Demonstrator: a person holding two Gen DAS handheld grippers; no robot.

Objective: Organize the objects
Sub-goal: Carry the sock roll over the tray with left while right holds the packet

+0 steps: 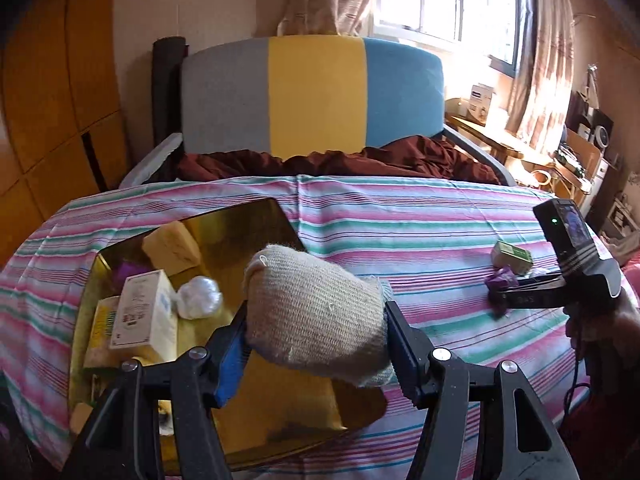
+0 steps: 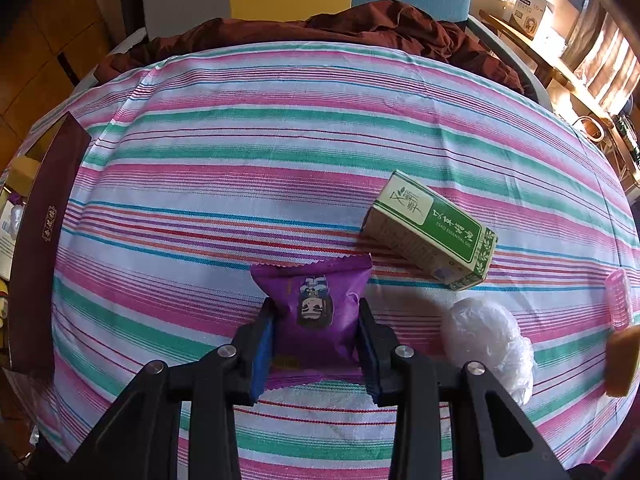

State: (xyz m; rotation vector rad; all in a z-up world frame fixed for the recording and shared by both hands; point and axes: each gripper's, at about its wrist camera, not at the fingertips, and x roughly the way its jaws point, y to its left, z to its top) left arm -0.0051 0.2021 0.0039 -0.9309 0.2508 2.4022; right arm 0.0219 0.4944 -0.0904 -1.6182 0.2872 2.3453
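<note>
My left gripper (image 1: 316, 316) is shut on a beige knitted bundle (image 1: 316, 312) and holds it above the gold-lined box (image 1: 240, 232) on the left of the striped cloth. The box holds a yellow sponge (image 1: 172, 248), a white carton (image 1: 146, 312) and a white plastic wad (image 1: 199, 297). My right gripper (image 2: 316, 312) is shut on a purple snack packet (image 2: 316, 304) resting on the cloth; it also shows in the left wrist view (image 1: 502, 284). A green box (image 2: 432, 232) lies just to the right of it.
A crumpled white plastic wad (image 2: 488, 336), a pink hair roller (image 2: 620, 300) and a tan sponge (image 2: 622, 360) lie at the right. The box's maroon wall (image 2: 40, 240) stands at the left. A dark red blanket (image 2: 320, 28) and striped headboard (image 1: 316, 92) lie beyond.
</note>
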